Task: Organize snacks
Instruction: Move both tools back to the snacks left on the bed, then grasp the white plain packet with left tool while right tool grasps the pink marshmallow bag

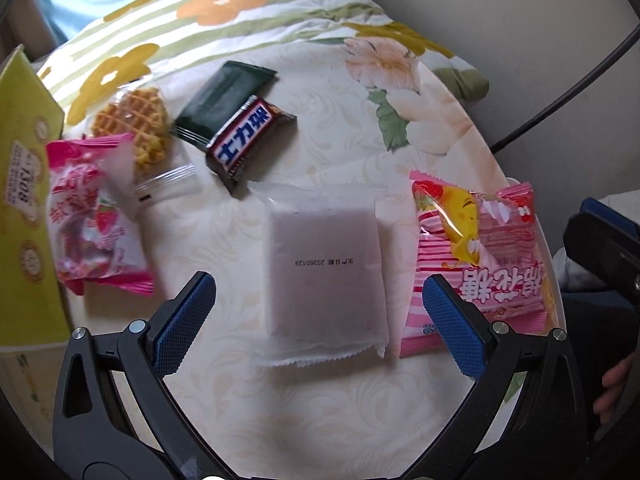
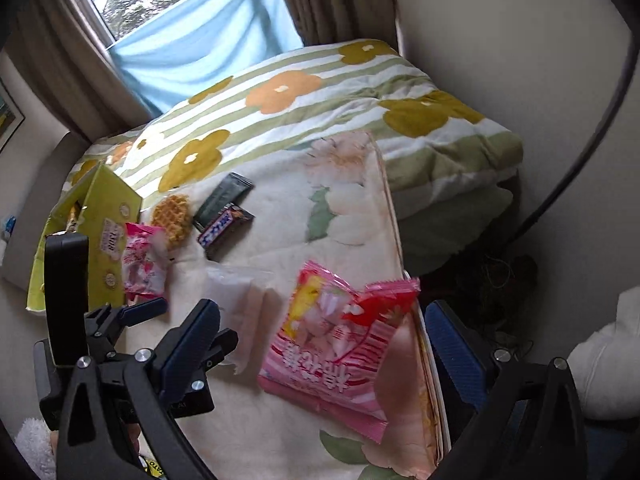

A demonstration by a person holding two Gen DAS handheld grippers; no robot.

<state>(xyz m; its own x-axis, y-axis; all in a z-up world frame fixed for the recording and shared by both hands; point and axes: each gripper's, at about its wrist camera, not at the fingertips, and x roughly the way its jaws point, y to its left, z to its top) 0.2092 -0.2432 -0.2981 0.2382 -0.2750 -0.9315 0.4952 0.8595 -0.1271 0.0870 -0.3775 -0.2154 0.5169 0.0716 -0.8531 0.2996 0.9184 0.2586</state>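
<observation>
My left gripper (image 1: 318,324) is open, its blue-padded fingers on either side of the near end of a white translucent packet (image 1: 324,276) that lies flat on the table. A pink marshmallow bag (image 1: 476,256) sits just to its right. In the right wrist view the right gripper (image 2: 322,344) is open wide, with that marshmallow bag (image 2: 336,344) lying between its fingers near the table's right edge. Further back lie a pink strawberry packet (image 1: 92,216), a wrapped waffle (image 1: 132,128), a dark green packet (image 1: 224,100) and a brown chocolate bar (image 1: 248,140).
An open yellow-green cardboard box (image 1: 24,200) stands at the left of the cream floral table (image 1: 320,400). A flowered striped duvet (image 2: 320,92) is piled behind. The table's right edge (image 2: 400,240) drops to the floor, and a dark cable (image 1: 560,100) runs along the wall.
</observation>
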